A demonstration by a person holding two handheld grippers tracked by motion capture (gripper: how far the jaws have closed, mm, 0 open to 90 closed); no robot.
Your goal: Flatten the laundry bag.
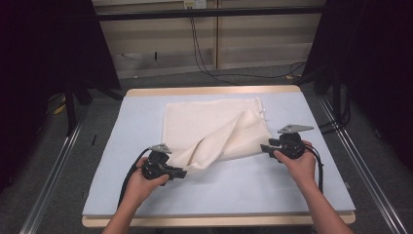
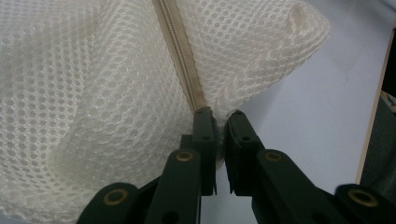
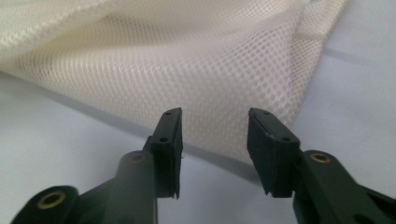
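A cream mesh laundry bag [image 1: 214, 129] lies on the pale blue table top [image 1: 243, 185], its near edge lifted into a fold. My left gripper [image 1: 184, 172] is at the bag's near left corner. In the left gripper view the gripper [image 2: 220, 114] is shut on the end of the bag's beige zipper [image 2: 180, 51], with the mesh [image 2: 93, 93] bunched behind it. My right gripper [image 1: 263, 147] is at the bag's near right edge. In the right gripper view it [image 3: 215, 114] stands open, and the mesh edge [image 3: 187, 60] lies just beyond the fingertips, untouched.
The table has a wooden rim [image 1: 214, 90] at its far edge. Black curtains [image 1: 48, 44] hang at both sides. Cables [image 1: 204, 58] trail on the floor behind the table, and metal rails [image 1: 53, 165] run along the floor on either side.
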